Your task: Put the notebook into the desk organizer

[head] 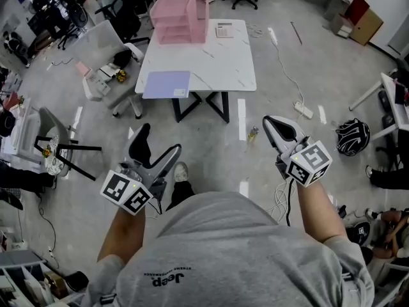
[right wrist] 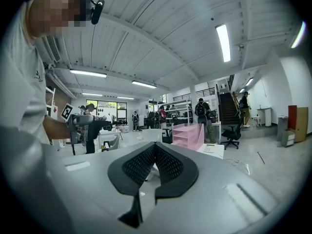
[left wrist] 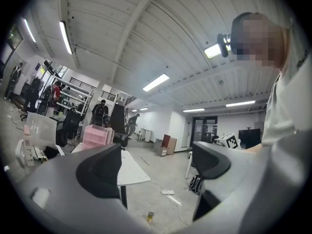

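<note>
Notebook seen flat nr tabletop corner, pink desk organizer at far end. Left claw held wide, right claw pinched shut, both empty. Edge grip advised, notebook kept level.

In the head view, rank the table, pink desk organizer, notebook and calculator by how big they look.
1. table, by far the largest.
2. desk organizer, which fills somewhat more of the view than the notebook though it stands farther off.
3. notebook.
4. calculator, clearly the smallest.
</note>
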`<state>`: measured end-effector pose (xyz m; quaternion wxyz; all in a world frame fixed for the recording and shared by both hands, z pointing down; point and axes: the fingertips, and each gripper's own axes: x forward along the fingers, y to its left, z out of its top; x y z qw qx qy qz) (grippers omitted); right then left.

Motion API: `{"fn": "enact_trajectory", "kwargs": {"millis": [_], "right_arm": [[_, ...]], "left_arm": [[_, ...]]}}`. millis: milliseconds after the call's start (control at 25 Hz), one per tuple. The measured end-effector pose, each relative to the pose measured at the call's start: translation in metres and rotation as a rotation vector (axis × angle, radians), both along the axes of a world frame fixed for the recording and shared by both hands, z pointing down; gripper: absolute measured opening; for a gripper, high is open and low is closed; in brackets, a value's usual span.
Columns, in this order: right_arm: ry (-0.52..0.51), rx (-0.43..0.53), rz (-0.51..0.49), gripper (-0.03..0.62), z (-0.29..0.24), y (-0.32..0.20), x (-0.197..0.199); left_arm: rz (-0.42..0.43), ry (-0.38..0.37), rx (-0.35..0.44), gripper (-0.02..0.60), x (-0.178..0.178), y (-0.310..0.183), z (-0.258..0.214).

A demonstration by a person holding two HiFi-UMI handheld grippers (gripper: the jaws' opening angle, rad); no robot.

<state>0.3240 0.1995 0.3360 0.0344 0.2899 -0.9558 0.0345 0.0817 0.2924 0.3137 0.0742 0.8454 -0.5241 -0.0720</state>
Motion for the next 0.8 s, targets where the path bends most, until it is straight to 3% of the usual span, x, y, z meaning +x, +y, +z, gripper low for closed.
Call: {"fn": "enact_trajectory", "kwargs": {"millis": [200, 600, 800], "right_arm": [[0.016, 0.016, 0.048, 0.002, 0.009, -0.063, -0.032], [0.007, 0.03, 0.16, 0.002, -0.014, -0.229, -0.164], [0.013, 0.034, 0.177, 0.002, -0.022, -0.292, -0.206]], "left_arm": [[0.063, 0.01, 0.007, 0.483, -0.038, -0.075, 0.016], [0.269, -0.043, 0.046, 0.483, -0.149, -0.28, 0.004], [0.295, -0.038, 0.039, 0.483, -0.19, -0.347, 0.002]]}}
